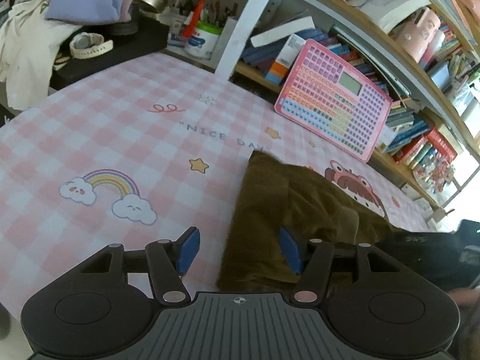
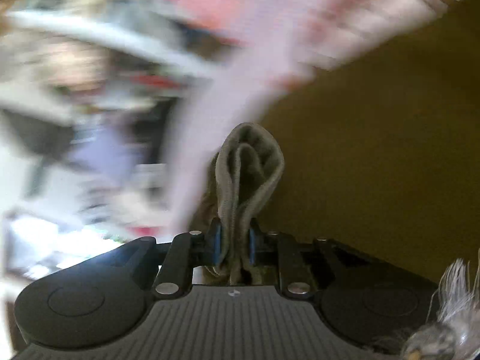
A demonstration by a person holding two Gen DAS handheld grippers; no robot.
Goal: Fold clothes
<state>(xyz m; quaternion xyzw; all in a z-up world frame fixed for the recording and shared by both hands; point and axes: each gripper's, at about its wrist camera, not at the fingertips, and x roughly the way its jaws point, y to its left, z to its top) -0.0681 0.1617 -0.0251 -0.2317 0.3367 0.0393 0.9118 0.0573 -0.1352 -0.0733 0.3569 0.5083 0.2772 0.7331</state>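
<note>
Right gripper is pinching the brown garment's bunched edge.
Left gripper is hovering spread, the garment lying just ahead, slightly right.

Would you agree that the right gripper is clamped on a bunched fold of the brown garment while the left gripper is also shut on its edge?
Not quite. The left wrist view shows the left gripper open, pads apart over the brown garment edge, gripping nothing. The right gripper is indeed clamped on a bunched fold, as the right wrist view shows.
</note>
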